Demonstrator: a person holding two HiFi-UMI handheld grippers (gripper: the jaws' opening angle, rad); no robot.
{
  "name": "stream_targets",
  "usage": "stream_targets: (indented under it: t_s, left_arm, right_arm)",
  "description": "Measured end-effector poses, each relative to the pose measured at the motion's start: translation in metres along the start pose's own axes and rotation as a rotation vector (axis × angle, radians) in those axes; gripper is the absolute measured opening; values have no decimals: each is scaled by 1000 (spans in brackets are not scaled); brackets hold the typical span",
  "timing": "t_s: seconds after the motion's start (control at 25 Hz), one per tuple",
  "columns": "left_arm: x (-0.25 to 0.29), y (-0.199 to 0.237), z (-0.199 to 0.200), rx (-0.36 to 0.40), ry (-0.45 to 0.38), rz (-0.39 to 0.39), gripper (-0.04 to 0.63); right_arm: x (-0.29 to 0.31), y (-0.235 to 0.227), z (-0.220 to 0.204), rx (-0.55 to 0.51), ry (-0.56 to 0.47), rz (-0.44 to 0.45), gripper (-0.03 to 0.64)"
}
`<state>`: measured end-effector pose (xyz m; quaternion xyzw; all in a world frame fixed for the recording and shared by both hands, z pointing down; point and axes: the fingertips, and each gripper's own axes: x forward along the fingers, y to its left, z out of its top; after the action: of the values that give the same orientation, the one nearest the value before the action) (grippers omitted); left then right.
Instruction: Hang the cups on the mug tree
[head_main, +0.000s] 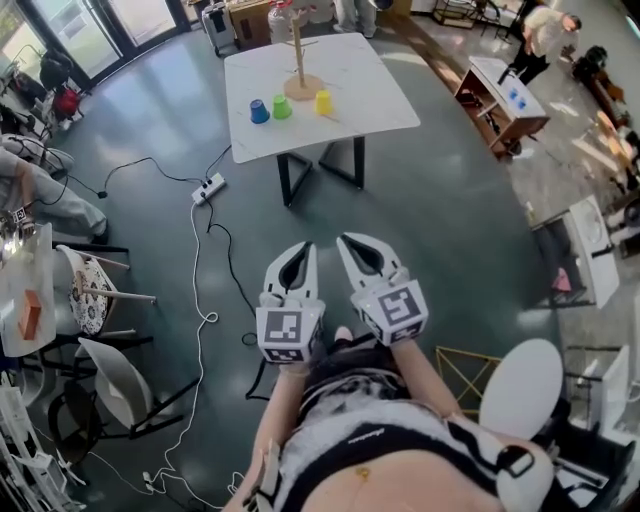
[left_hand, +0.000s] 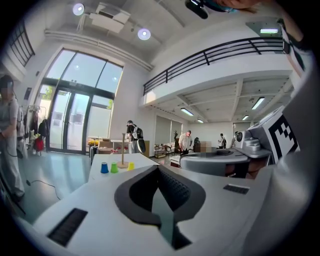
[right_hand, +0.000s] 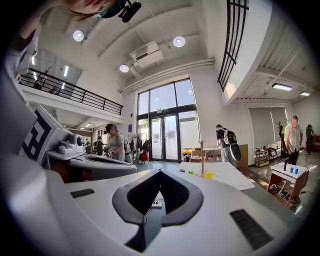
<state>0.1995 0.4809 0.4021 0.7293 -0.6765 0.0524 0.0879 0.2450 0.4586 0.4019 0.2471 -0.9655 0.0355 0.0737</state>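
My left tongs (head_main: 303, 250) and right tongs (head_main: 350, 245), both closed on nothing, hang well short of the white surface (head_main: 380, 105) where the blue plastic cup (head_main: 259, 111), green plastic cup (head_main: 282, 106) and yellow plastic cup (head_main: 323, 102) stand mid-surface beside the wooden mug tree (head_main: 299, 60), so arriving unopened I'd likely topple one.

Blue plastic cup (head_main: 259, 111), green cup (head_main: 282, 107), yellow cup (head_main: 323, 102): handles too small to tell. Wooden mug tree (head_main: 300, 60): pegs too fine to count.

three cups stood upside down on white table (head_main: 380, 105): blue cup (head_main: 259, 111), green cup (head_main: 282, 106), yellow cup (head_main: 323, 102), beside the upright, bare wooden mug tree (head_main: 299, 55).
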Motion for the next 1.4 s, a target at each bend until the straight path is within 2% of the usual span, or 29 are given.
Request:
stream_targets:
  t_s: [0.2, 0.44, 0.88, 1.4]
  left_arm:
    - [24, 30, 12, -14, -11, -31, -6]
    - [64, 77, 17, 13, -9, -82, -6]
    - [101, 155, 24, 12, 11, -121, -6]
    - [121, 203, 25, -1, 25, -146, -6]
  right_arm:
    - [37, -7, 4, 4, 4, -24, 2]
    - [95, -14, 15, 2, 7, -38, 3]
    - [183, -14, 32, 3, -2, -76, 3]
    - [233, -9, 35, 11, 6, -93, 3]
